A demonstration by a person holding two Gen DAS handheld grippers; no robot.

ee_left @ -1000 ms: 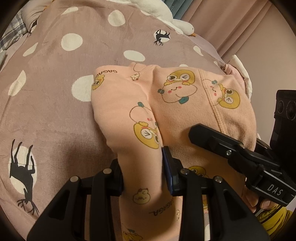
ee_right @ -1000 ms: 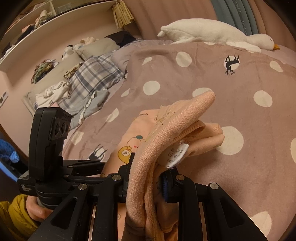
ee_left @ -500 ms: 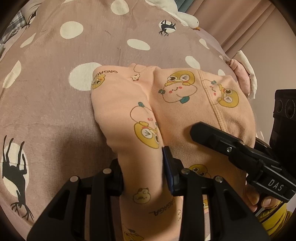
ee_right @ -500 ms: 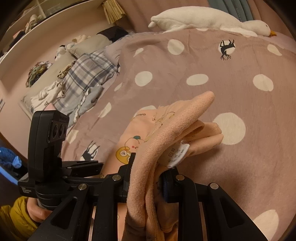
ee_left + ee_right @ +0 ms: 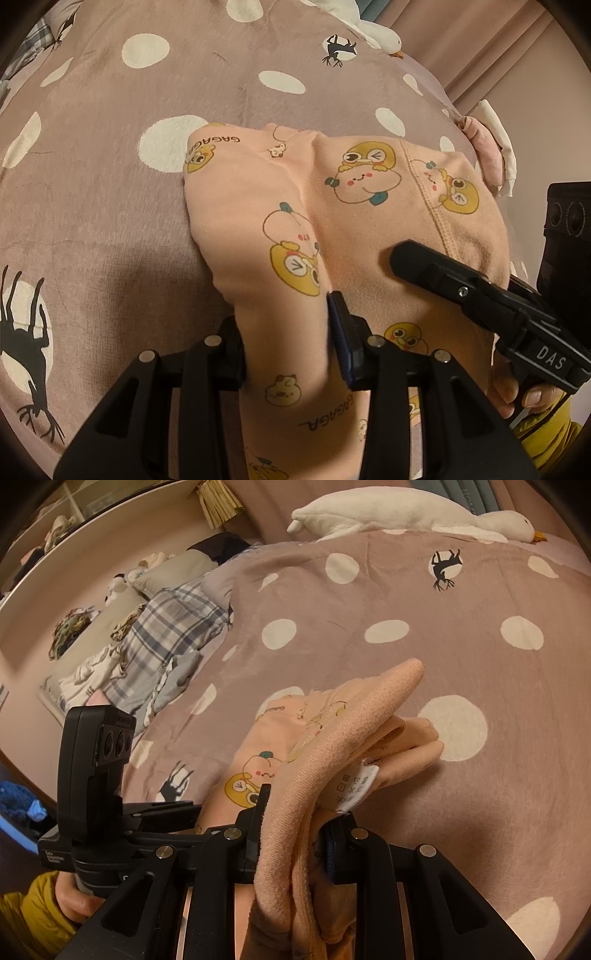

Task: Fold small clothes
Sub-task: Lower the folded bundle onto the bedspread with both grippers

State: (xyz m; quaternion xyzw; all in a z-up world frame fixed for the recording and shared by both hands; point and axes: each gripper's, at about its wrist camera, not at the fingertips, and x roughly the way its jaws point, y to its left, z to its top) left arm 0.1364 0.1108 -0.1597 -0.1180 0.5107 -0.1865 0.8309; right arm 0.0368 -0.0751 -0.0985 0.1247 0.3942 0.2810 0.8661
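A mauve blanket point(image 5: 424, 602) with white dots covers the bed. At 12 o'clock lies a plush goose point(image 5: 406, 509). At 9 o'clock, a plaid cloth point(image 5: 166, 627)

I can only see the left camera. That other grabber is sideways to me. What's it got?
Observer: The right gripper is shut on the ribbed top band of the peach pants.
Operator: Does it have a tag?
Observer: Yes, a white care label sticks out of the band, just above the gripper.
Operator: I only see a goose head. Where's the rest?
Observer: The goose toy lies stretched out full length along the far edge of the spotted bedspread.
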